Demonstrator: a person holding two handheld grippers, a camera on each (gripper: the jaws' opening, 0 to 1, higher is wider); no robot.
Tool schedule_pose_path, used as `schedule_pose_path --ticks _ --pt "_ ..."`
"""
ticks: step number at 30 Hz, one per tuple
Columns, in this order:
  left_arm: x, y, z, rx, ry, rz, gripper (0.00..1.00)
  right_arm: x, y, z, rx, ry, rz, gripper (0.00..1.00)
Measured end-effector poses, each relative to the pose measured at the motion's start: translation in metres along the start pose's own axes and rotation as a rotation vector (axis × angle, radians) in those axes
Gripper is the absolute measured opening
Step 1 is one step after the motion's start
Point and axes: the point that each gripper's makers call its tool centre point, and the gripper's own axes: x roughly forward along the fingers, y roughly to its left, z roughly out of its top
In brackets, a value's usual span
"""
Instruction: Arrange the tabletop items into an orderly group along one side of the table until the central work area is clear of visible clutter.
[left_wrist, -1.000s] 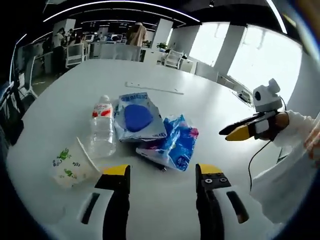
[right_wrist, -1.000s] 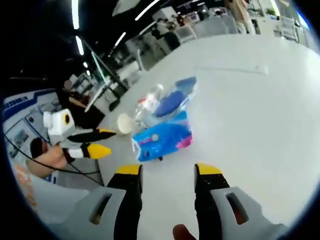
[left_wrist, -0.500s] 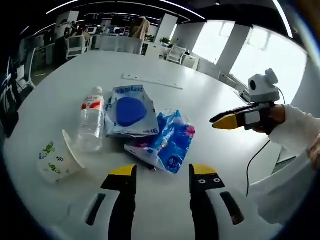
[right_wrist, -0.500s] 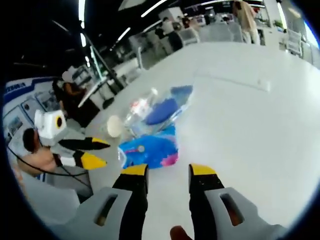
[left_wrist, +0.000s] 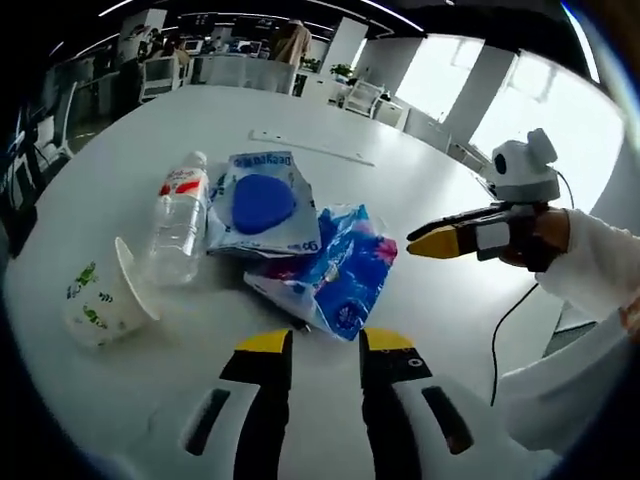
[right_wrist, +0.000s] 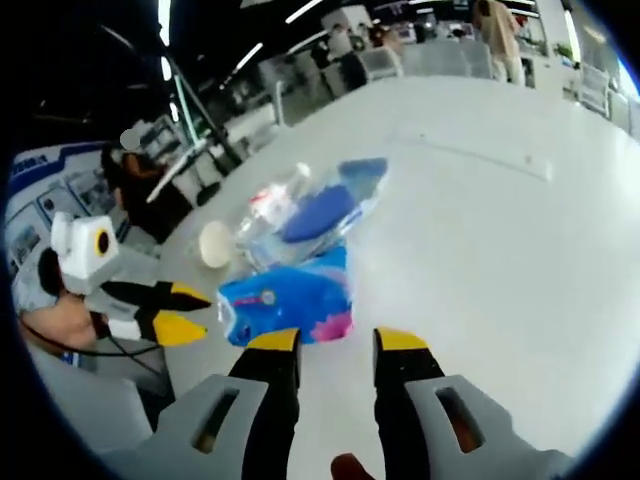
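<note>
Left gripper (left_wrist: 325, 342) low over white table (left_wrist: 420, 210), jaws slightly apart, nothing between them, tips just short of blue-and-pink packet (left_wrist: 335, 275). That packet overlaps a clear pouch with a blue disc (left_wrist: 262, 203). Water bottle (left_wrist: 176, 222) lies on its side, touching the pouch's left edge. Paper cup (left_wrist: 100, 300) tipped over near the bottle's base. Thin flat white strip (left_wrist: 310, 148) lies farther back. Right gripper (left_wrist: 432, 240) comes in from the right, above the table, yellow tips close together, apart from the pile.
</note>
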Motion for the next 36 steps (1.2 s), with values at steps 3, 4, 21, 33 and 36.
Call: schedule_pose_path --ticks 3,4,21,33,36 --pt "0.004 -0.002 -0.001 -0.043 0.009 -0.007 0.27 0.004 0.0 0.003 0.009 -0.002 0.002 0.26" --pt "0.006 -0.002 -0.001 -0.054 0.015 -0.004 0.28 0.006 -0.001 0.003 0.005 0.002 -0.001 0.26" --pt "0.021 0.0 -0.009 -0.095 0.085 0.004 0.3 0.025 0.006 -0.005 -0.008 0.047 -0.015 0.23" --pt "0.019 0.002 -0.009 -0.107 0.079 0.011 0.0 0.023 0.004 -0.01 -0.026 0.046 -0.028 0.0" --pt "0.016 0.002 -0.009 -0.145 0.069 0.001 0.0 0.019 0.007 -0.011 -0.017 0.039 -0.018 0.0"
